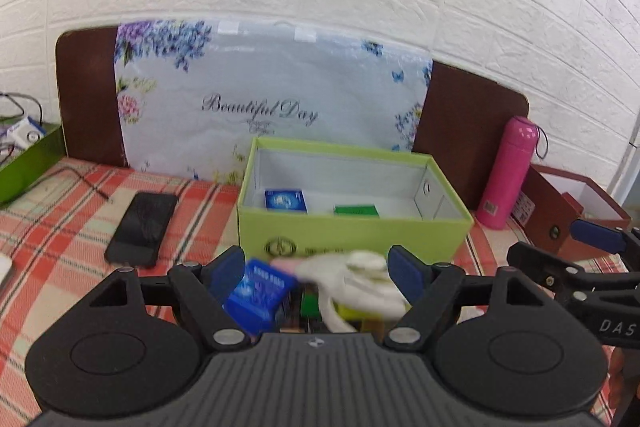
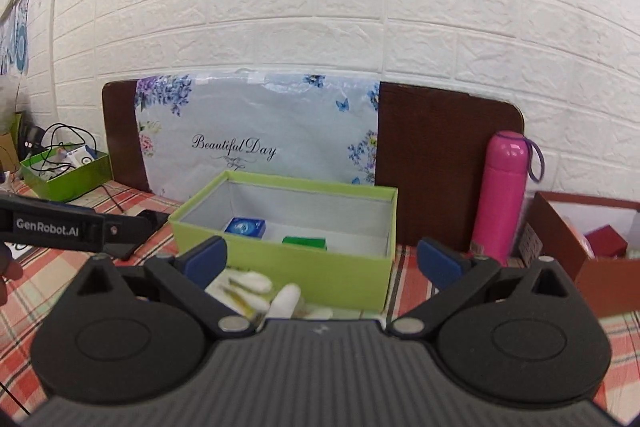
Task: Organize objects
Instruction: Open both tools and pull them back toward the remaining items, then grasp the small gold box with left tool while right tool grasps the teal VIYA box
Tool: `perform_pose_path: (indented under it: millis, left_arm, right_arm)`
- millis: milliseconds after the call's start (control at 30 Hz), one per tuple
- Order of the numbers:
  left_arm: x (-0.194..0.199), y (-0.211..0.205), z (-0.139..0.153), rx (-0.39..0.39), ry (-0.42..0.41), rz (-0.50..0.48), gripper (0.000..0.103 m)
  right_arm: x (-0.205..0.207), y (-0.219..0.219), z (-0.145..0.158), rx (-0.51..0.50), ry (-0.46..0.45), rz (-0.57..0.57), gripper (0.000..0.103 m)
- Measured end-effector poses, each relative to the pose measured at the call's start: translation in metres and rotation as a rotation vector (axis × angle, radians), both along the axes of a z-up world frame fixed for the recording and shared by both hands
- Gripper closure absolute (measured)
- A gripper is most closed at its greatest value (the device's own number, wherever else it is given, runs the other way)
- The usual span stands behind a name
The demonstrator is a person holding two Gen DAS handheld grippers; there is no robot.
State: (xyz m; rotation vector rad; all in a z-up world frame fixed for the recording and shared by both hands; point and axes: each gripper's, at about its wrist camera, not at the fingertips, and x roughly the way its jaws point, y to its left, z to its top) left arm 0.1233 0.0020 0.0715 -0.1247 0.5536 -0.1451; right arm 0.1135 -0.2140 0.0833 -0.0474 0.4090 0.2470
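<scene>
An open light-green box point(image 1: 352, 231) stands on the plaid cloth; inside lie a small blue box point(image 1: 286, 201) and a small green box point(image 1: 356, 210). The green box point(image 2: 304, 267) also shows in the right wrist view. My left gripper point(image 1: 318, 267) is open just in front of it. Between its fingers a white-gloved hand point(image 1: 356, 279) is blurred beside another blue box point(image 1: 260, 297); whether it holds the box I cannot tell. My right gripper point(image 2: 322, 259) is open and empty, with white gloved fingers point(image 2: 256, 285) below it.
A black phone point(image 1: 140, 227) lies left of the box. A pink flask point(image 1: 510, 173) and a brown box point(image 1: 576, 211) stand at the right. A dark-green tray with cables point(image 2: 66, 173) sits far left. A floral bag point(image 1: 264, 99) leans on the brown headboard.
</scene>
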Motion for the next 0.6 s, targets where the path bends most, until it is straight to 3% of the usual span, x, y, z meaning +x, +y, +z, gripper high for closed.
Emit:
perform_pose_path:
  millis: [300,600]
  left_arm:
    - [-0.03,0.0,-0.042,-0.007,0.082,-0.006,0.021]
    - [-0.044,0.006,-0.075,-0.013,0.159,-0.008,0.021]
  right_arm:
    - [-0.048,-0.008,-0.037,0.016,0.047,-0.026,0.0]
    - [-0.07,-0.003,-0.08,0.034,0.162,-0.031,0.0]
